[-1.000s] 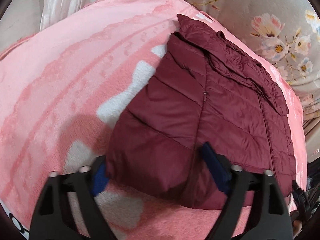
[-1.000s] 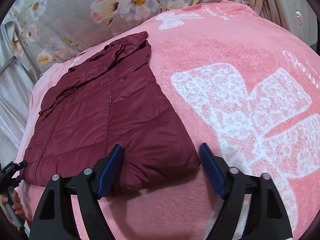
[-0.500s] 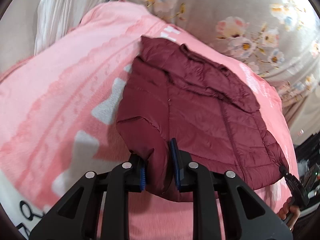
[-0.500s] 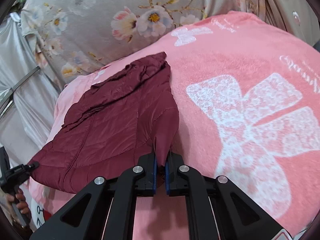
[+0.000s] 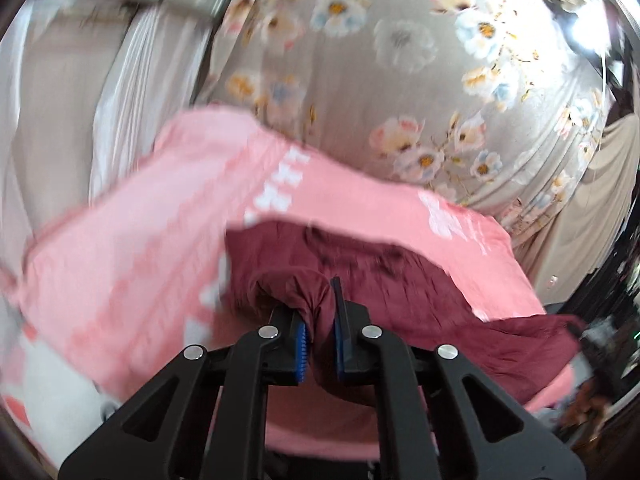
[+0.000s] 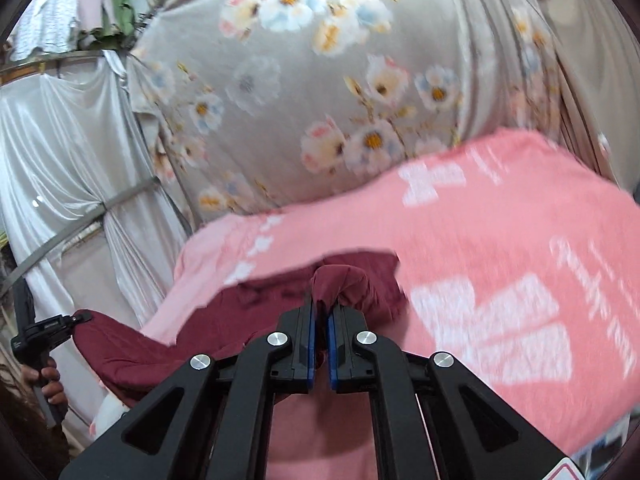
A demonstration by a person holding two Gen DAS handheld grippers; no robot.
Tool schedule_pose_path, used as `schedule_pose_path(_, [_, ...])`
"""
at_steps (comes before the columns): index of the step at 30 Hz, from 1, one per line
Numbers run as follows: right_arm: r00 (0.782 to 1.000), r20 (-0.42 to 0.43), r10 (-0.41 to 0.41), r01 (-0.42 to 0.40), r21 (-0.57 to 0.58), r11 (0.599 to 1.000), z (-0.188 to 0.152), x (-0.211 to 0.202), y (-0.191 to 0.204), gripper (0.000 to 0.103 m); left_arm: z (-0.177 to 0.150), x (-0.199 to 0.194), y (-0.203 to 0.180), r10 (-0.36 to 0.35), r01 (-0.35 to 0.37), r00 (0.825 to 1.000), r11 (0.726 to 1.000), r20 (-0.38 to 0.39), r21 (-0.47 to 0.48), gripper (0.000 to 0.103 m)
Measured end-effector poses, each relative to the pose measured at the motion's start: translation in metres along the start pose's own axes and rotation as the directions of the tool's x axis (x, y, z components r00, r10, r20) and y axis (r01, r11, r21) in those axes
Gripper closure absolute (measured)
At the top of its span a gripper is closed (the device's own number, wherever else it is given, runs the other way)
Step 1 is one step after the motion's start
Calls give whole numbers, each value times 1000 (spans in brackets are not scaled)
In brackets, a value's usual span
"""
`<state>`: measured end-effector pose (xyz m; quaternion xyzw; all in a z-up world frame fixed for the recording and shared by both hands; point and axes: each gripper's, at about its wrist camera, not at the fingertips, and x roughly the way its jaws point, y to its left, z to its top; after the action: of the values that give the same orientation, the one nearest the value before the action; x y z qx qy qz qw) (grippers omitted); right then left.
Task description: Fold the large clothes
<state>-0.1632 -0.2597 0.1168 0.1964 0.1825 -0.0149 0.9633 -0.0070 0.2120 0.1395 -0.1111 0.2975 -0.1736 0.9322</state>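
Jacket (image 5: 400, 292) hem in both claws, blanket (image 6: 500, 240) beyond

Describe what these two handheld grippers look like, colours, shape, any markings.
Both match. The left gripper and right gripper have matte black angular frames with triangular cut-outs, silver round bolt heads at the pivots, and blue ridged pads lining the jaws. No cables or sleeves show. A red and white label corner sits at the right wrist view's lower edge.

The jacket (image 5: 400, 292) lies on the blanket (image 5: 140, 260), its near edge lifted in both tongs: left tongs (image 5: 319, 344), right tongs (image 6: 321, 350). A curtain (image 6: 320, 80) hangs behind.
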Motion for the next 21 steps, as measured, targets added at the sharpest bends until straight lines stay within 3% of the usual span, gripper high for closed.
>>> schedule_pose_path(5, [999, 35, -34, 36, -55, 998, 50, 74, 8, 99, 49, 58, -2, 20, -21, 1000, 999, 15, 39, 95])
schedule_pose_path(10, [994, 0, -109, 109, -19, 994, 77, 173, -9, 99, 93, 148, 6, 113, -111, 993, 992, -24, 64, 95])
schedule_pose_path(14, [983, -72, -171, 173, 11, 985, 77, 251, -31, 99, 105, 231, 9, 245, -236, 967, 964, -73, 121, 95])
schedule_pose_path(21, [943, -193, -271, 274, -12, 962, 38, 343, -58, 99, 80, 342, 31, 329, -299, 918, 941, -221, 158, 95])
